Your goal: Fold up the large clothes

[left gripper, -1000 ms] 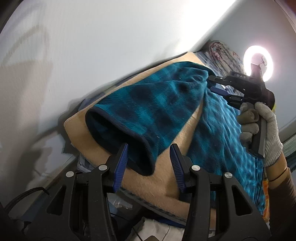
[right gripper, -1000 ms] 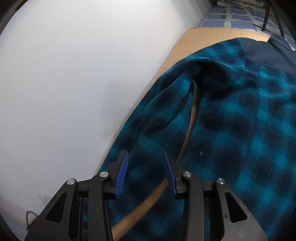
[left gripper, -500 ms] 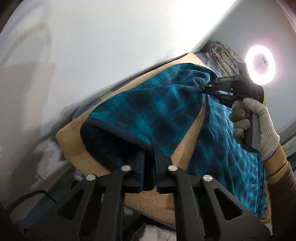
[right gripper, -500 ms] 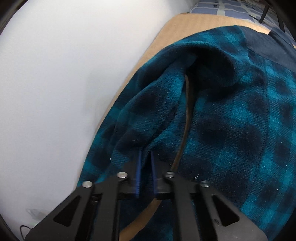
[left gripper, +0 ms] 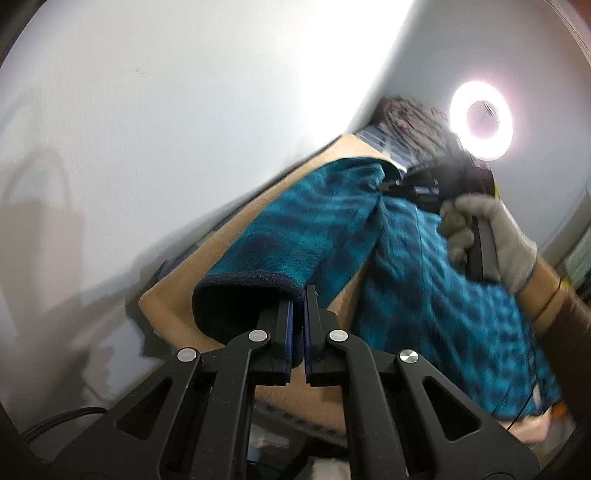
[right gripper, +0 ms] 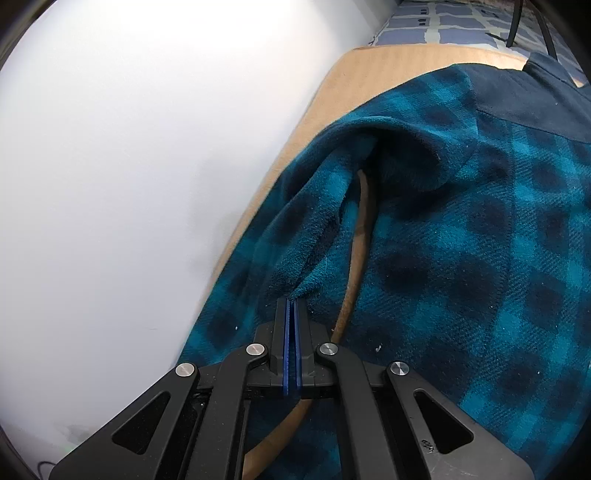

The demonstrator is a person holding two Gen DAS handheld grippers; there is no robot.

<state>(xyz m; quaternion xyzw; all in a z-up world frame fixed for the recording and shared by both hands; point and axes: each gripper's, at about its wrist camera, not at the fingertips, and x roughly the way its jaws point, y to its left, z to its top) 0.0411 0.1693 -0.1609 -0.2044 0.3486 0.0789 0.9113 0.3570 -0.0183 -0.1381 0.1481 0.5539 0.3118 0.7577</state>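
Observation:
A teal and navy plaid fleece shirt (left gripper: 424,288) lies spread on a tan blanket (left gripper: 173,314). Its sleeve (left gripper: 295,236) runs along the wall side. My left gripper (left gripper: 298,295) is shut on the dark navy cuff (left gripper: 236,291) of that sleeve. My right gripper (right gripper: 291,301) is shut on a fold of the sleeve (right gripper: 295,236) near the shoulder, beside the shirt's body (right gripper: 480,258). In the left wrist view the right gripper (left gripper: 391,182) is held by a gloved hand at the sleeve's far end.
A white wall (left gripper: 147,129) runs close along the left of the blanket (right gripper: 354,66). A bright ring light (left gripper: 482,120) stands at the far right. A blue and white checked cover (right gripper: 443,22) lies beyond the blanket.
Both grippers went from open to shut, the left on the sleeve cuff, the right on the sleeve near the shoulder. The sleeve has since lifted and shifted with them.

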